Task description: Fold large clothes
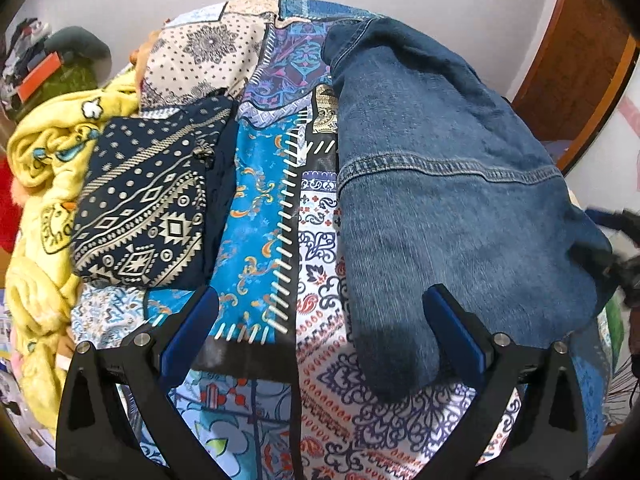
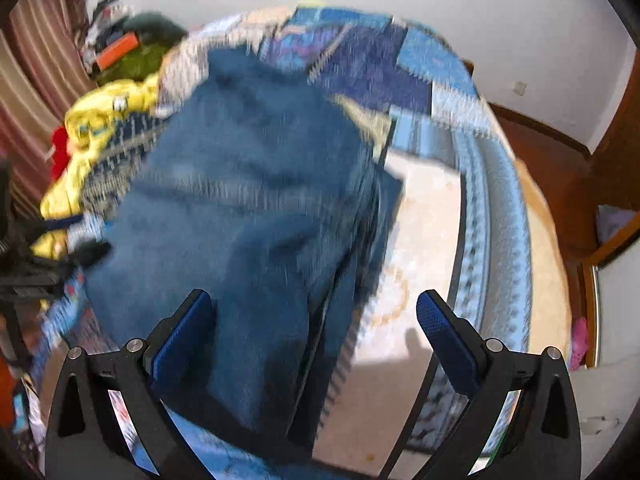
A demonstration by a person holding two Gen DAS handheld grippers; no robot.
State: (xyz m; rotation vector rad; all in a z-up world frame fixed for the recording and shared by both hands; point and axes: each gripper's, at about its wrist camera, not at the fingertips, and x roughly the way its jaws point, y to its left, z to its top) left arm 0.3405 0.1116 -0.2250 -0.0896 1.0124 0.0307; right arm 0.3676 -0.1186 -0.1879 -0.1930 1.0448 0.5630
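One denim jacket (image 1: 440, 184), one folded patterned garment (image 1: 148, 208), one yellow blanket (image 1: 44, 152), one patchwork bedspread (image 1: 260, 208).

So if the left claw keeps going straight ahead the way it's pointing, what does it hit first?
Probably the patterned bedspread, which fills the gap between the open left claw fingers. The denim garment lies just right of that line; depth is unclear.

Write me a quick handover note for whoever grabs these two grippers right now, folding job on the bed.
Left gripper: open, holding nothing, hovering over the near end of the denim garment.
Right gripper: open, empty, above the same garment; that view is motion-blurred.
Garment lies lengthwise on the patterned bedspread, partly folded by the look of it, with layered edges along its right side.
A navy patterned garment already sits folded to its left, beside a yellow blanket.
Left to do: probably finish folding the denim, then stack it with the folded piece.
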